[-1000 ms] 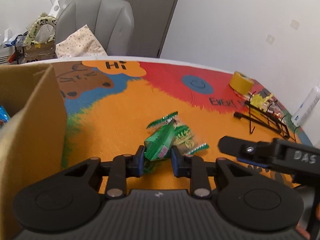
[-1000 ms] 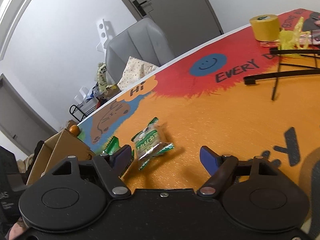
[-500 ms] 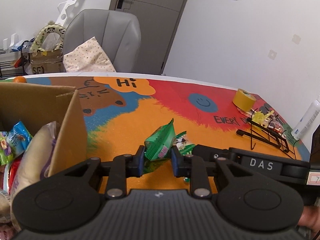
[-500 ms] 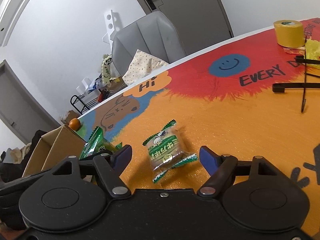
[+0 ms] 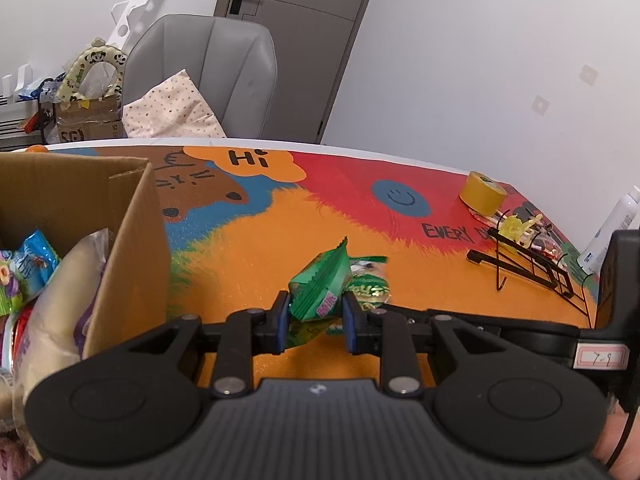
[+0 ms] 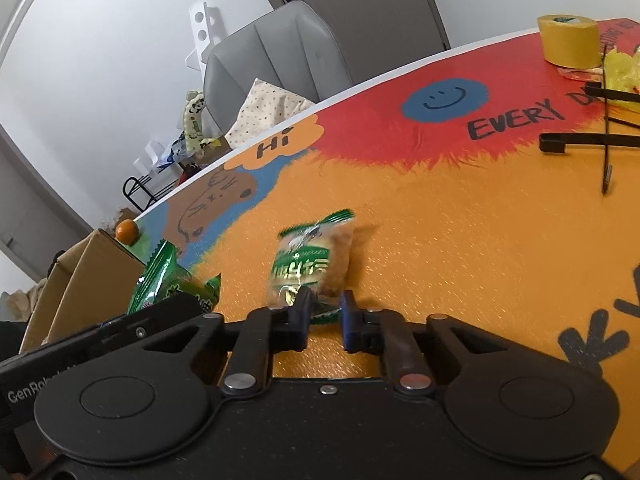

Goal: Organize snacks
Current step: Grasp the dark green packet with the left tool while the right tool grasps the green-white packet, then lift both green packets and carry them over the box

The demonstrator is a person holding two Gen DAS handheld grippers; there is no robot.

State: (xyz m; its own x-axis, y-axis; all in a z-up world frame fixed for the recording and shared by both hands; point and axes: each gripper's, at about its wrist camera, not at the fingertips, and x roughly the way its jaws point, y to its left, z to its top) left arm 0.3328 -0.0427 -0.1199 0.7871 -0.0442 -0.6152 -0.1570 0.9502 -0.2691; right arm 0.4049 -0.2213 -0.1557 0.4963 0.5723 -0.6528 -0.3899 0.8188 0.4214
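My left gripper [image 5: 315, 316] is shut on a green snack packet [image 5: 320, 285] and holds it above the orange tablecloth, just right of the cardboard box [image 5: 132, 240]. The box holds several snack bags [image 5: 24, 272]. My right gripper [image 6: 323, 312] is shut on the near end of a clear snack packet with green print [image 6: 310, 260] that lies on the cloth. The same packet shows behind the green one in the left wrist view [image 5: 368, 280]. The green packet and the left gripper's finger show at the left of the right wrist view [image 6: 164, 280].
A yellow tape roll [image 5: 482, 194] stands at the back right, next to a black wire rack [image 5: 528, 264] and a white bottle [image 5: 608, 232]. A small orange [image 6: 127, 231] sits by the box. A grey chair [image 5: 208, 80] stands behind the table.
My left gripper has lifted the green packet and carried it left toward the box. My right gripper has moved forward over the clear packet and closed from open onto its near end.
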